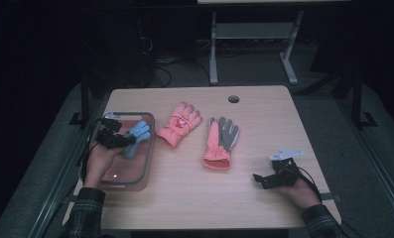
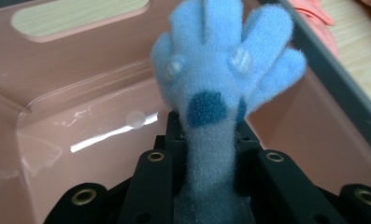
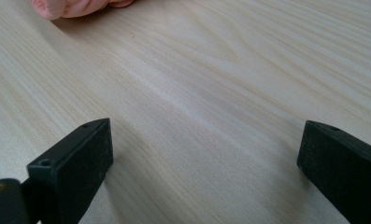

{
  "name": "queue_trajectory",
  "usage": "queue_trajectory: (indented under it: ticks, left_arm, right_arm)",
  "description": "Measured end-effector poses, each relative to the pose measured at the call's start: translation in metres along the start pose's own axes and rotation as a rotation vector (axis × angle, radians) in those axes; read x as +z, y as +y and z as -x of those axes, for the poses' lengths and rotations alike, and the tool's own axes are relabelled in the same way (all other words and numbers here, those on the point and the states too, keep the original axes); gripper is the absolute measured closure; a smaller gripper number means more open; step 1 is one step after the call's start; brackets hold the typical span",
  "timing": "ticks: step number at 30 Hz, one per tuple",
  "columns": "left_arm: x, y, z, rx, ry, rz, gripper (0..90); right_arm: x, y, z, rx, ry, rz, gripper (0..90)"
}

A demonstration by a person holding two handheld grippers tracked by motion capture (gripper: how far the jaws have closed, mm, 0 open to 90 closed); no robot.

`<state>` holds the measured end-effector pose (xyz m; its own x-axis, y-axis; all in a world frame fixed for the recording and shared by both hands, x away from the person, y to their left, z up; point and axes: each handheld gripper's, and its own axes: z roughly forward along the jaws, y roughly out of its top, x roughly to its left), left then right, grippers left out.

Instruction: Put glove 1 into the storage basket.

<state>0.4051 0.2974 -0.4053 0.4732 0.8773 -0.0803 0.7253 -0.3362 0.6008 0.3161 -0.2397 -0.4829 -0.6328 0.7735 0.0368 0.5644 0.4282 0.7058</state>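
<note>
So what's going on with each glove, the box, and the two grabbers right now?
blue glove: pinched at its cuff, held over the bin
left gripper: shut on the blue glove
pink bin: open, no lid
pink glove: lying flat on the table
pink and grey glove: lying flat, untouched
right gripper: open, holding nothing

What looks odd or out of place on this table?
Nothing is spilled or damaged. The two pink gloves lie mismatched: one back up, the other grey palm up. The blue glove is pinched at its cuff by the left gripper over the pink bin.
</note>
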Motion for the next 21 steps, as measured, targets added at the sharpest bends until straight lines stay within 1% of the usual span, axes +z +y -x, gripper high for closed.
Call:
queue_trajectory:
  ticks: [2, 3, 4, 5, 7, 10, 11, 12, 13, 14, 15, 18, 20, 21]
  left_arm:
    - [0.010, 0.001, -0.002, 0.002, 0.028, -0.037, 73.6]
    - [0.014, 0.002, -0.003, 0.001, 0.034, -0.043, 73.4]
    - [0.014, 0.002, -0.003, 0.001, 0.034, -0.043, 73.2]
    - [0.021, 0.002, -0.003, 0.003, 0.033, -0.061, 72.7]
    - [0.024, 0.003, -0.003, 0.013, 0.036, -0.084, 71.2]
    - [0.026, 0.002, -0.005, 0.005, 0.030, -0.102, 66.2]
    - [0.026, 0.002, -0.005, 0.005, 0.030, -0.102, 63.8]
    - [0.026, 0.001, -0.005, 0.001, 0.029, -0.102, 63.8]
    - [0.025, 0.000, -0.005, -0.008, 0.012, -0.090, 60.2]
    - [0.024, 0.000, -0.006, -0.011, 0.000, -0.084, 58.8]
    - [0.023, 0.000, -0.005, -0.011, -0.001, -0.079, 57.8]
    - [0.022, -0.002, -0.003, -0.010, -0.017, -0.081, 54.6]
    - [0.023, -0.002, -0.004, -0.010, -0.024, -0.093, 48.0]
    - [0.023, -0.002, -0.004, -0.010, -0.024, -0.093, 46.0]
  right_arm:
    - [0.000, 0.000, 0.000, 0.000, 0.000, 0.000, 3.0]
    - [0.000, 0.000, 0.000, 0.000, 0.000, 0.000, 3.0]
    - [0.000, 0.000, 0.000, 0.000, 0.000, 0.000, 3.0]
    - [0.000, 0.000, 0.000, 0.000, 0.000, 0.000, 3.0]
    - [0.000, 0.000, 0.000, -0.003, 0.000, 0.001, 3.0]
    - [0.000, 0.000, 0.000, 0.000, 0.000, 0.000, 3.0]
    - [0.000, 0.000, 0.000, 0.000, 0.000, 0.000, 3.0]
    - [0.000, 0.000, 0.000, 0.000, -0.001, 0.000, 3.0]
    - [0.000, 0.000, 0.000, 0.000, 0.000, 0.000, 3.0]
    - [0.000, 0.000, 0.000, -0.001, 0.000, 0.000, 3.0]
    - [0.000, 0.000, 0.000, -0.004, -0.001, 0.001, 3.1]
    - [0.000, 0.000, 0.000, -0.005, 0.001, 0.001, 3.1]
    - [0.000, 0.000, 0.000, -0.005, 0.001, 0.001, 3.1]
    - [0.000, 0.000, 0.000, -0.005, 0.001, 0.001, 3.1]
